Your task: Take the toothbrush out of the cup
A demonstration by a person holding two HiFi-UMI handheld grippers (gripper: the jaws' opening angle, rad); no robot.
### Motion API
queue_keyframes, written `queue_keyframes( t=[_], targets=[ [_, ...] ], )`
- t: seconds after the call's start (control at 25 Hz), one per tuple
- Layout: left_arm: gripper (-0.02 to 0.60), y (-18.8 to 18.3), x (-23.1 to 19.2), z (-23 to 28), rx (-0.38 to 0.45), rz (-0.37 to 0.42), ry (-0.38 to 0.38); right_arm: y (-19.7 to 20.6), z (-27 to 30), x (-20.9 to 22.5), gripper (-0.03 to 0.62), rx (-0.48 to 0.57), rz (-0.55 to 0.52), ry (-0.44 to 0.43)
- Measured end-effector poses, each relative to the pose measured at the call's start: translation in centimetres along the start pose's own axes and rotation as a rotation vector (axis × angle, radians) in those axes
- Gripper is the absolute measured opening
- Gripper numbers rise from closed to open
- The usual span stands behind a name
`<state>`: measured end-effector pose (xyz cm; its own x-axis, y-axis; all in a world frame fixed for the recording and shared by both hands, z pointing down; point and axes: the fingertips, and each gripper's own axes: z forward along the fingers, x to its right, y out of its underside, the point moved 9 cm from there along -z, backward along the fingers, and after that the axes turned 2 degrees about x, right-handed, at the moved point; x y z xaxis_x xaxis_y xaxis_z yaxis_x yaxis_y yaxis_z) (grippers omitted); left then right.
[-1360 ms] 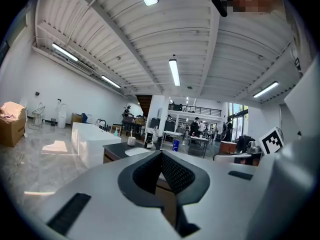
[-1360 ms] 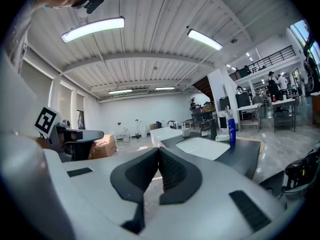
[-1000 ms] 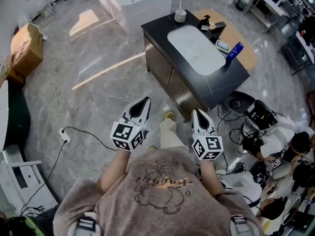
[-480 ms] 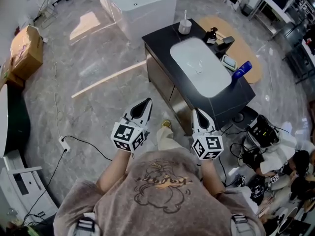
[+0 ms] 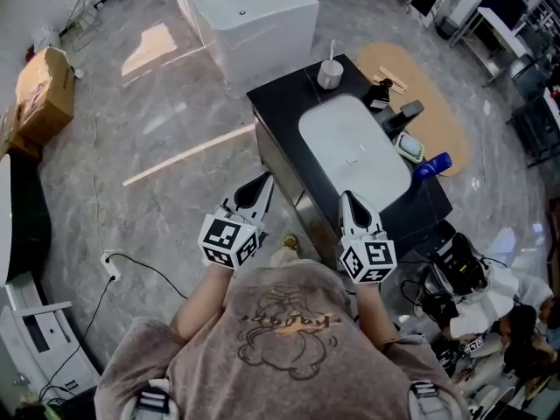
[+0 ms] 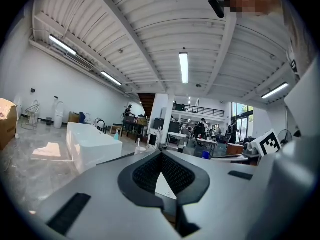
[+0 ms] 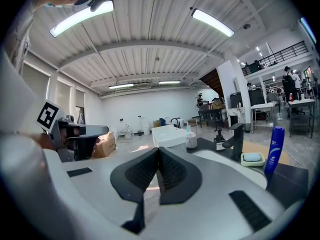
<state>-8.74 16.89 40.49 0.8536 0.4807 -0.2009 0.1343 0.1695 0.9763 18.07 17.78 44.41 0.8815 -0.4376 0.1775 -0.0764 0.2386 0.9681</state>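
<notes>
A white cup with a white toothbrush standing in it sits on the far corner of a dark vanity top, behind the white sink basin. Both grippers are held level in front of the person, short of the vanity's near end and well away from the cup. My left gripper is shut with nothing in it, and so is my right gripper. The left gripper view shows the shut left gripper and the cup far ahead. In the right gripper view, the cup lies beyond the shut right gripper.
On the vanity are a black faucet, a soap dish and a blue bottle. A white bathtub stands behind it, a tan round rug to its right. Cardboard box at left; cables on the floor.
The person has walked toward the vanity, which now lies closer and lower in the head view. Both grippers moved forward with the body and stayed shut.
</notes>
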Motion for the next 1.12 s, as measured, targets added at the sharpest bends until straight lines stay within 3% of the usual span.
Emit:
queue_keyframes(
  t=[0.36, 0.68, 1.12],
  targets=[
    [0.020, -1.7, -3.2, 8.6, -0.006, 0.010, -0.018, -3.1, 8.3, 5.3, 0.000, -0.002, -0.007, -0.038],
    [0.020, -3.1, -6.2, 13.0, -0.006, 0.017, -0.039, -4.4, 13.4, 6.9, 0.000, -0.011, -0.006, -0.070],
    [0.020, -4.3, -11.5, 19.9, -0.050, 0.030, 0.070, -5.7, 19.1, 8.6, 0.000, 0.018, 0.030, 0.050]
  ],
)
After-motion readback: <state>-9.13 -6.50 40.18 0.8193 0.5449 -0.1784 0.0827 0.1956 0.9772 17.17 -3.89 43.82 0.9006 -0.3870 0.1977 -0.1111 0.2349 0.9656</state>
